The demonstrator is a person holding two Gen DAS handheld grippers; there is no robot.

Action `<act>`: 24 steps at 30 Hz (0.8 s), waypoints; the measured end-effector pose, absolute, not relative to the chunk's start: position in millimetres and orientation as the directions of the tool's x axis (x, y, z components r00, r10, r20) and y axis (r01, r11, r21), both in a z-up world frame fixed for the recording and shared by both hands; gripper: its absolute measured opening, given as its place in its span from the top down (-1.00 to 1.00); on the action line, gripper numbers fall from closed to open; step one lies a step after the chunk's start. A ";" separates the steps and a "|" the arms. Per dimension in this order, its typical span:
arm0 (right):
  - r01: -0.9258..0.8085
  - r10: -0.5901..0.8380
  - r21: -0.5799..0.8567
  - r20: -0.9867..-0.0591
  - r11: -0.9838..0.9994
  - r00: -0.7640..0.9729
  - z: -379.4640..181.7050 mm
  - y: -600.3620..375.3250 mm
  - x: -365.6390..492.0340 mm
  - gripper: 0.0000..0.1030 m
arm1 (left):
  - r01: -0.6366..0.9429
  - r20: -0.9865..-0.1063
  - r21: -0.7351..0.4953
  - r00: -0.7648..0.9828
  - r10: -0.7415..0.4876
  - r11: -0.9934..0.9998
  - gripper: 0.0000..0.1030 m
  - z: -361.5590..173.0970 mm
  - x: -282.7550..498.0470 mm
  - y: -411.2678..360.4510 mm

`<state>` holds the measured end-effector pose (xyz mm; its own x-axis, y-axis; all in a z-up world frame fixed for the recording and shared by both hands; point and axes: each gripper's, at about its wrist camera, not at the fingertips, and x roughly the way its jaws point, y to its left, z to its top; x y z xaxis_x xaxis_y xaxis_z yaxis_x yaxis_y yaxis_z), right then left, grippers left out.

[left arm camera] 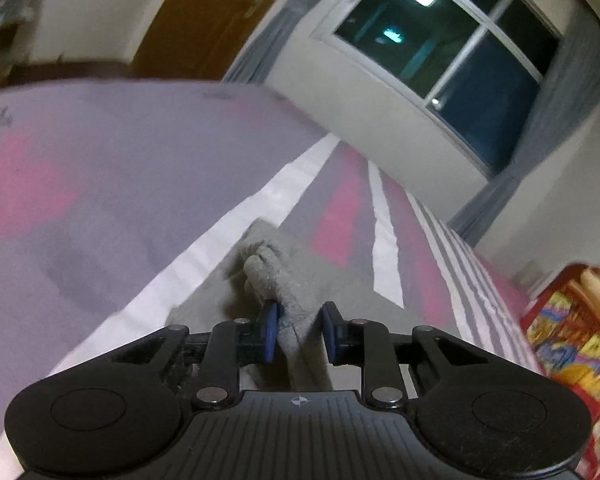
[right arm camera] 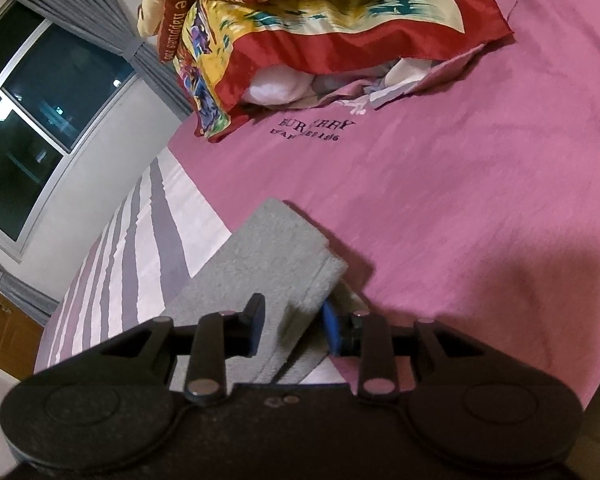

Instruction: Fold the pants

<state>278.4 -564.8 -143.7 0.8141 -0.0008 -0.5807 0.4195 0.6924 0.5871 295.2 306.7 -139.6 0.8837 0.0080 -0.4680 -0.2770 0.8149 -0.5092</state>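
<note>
Spreading wide beneath both my tools is the pink cotton bedsheet with dark printed lettering [right arm camera: 440, 184], giving way on its left to grey and white stripes; it serves as my folding surface because it is broad and soft. Beyond its far edge stand a pale wall and a dark white-framed window with grey curtains [left arm camera: 452, 52]; a brown wooden door [left arm camera: 204, 12] shows further left. Heaped at the far end of the bed is a red-bordered, brightly printed satin quilt [right arm camera: 300, 28], well apart from my work. Nearer, the grey fleece pants [right arm camera: 260, 256] lie partly on the sheet, one end raised between my two tools, I judge so a fold can be carried over. My right gripper [right arm camera: 290, 330] has its jaws closed only as far as the cloth's thickness, pinching a flat edge. My left gripper [left arm camera: 300, 330] likewise clamps a bunched ridge of the same fabric, which runs away toward the far stripes.
</note>
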 end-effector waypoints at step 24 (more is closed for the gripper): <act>0.439 0.024 0.615 -0.598 0.655 0.801 -145.1 -573.9 280.7 0.76 | -0.269 -0.644 -0.445 0.759 -0.097 0.854 0.81 -181.7 353.9 311.4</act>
<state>280.7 -573.9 -145.1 0.8012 0.0238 -0.5979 0.4395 0.6547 0.6150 353.9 311.4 -181.7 0.7588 -0.0967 -0.6441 -0.2692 0.8539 -0.4455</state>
